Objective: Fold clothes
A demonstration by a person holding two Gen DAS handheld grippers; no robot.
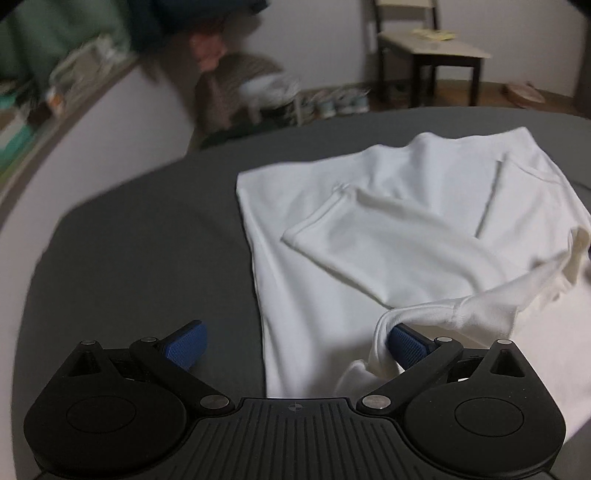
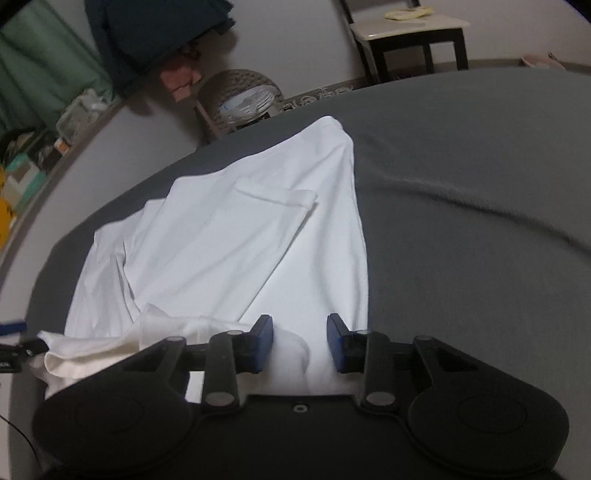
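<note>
White T-shirt [image 1: 388, 229] spread on a dark grey bed sheet [image 1: 140, 258], partly folded: one sleeve [image 1: 369, 236] turned in flat across the body, hem of that sleeve facing the left side of the left wrist view. Same garment in the right wrist view [image 2: 229, 240], running away from the camera toward the far edge of the sheet [image 2: 480, 221], with the folded sleeve [image 2: 280, 199] lying on top.

Left gripper [image 1: 295, 345] spread wide, blue pads [image 1: 188, 345] well apart. Nothing pinched between them, though a bunched fold of shirt fabric [image 1: 443, 310] drapes over and around the right-hand pad [image 1: 406, 345], touching it and hanging lifted off the sheet. Left-hand pad over bare grey sheet, just beside the shirt's edge.

Right gripper [image 2: 300, 343] parted too, narrower gap, blue pads [image 2: 264, 343] on either side of a small raised hump of white cloth [image 2: 291, 347]. Whether the pads touch that cloth: hard to say from this angle, probably not clamped. At the far left edge of the right wrist view, a dark tip with a bit of blue, likely the other gripper, next to the crumpled corner of the shirt [image 2: 74, 354].

Beyond the bed: pale wall, wooden chair [image 1: 424, 51] with a light seat, a woven basket [image 2: 240, 96], and a dark garment [image 2: 155, 33] hanging above, all blurred.
</note>
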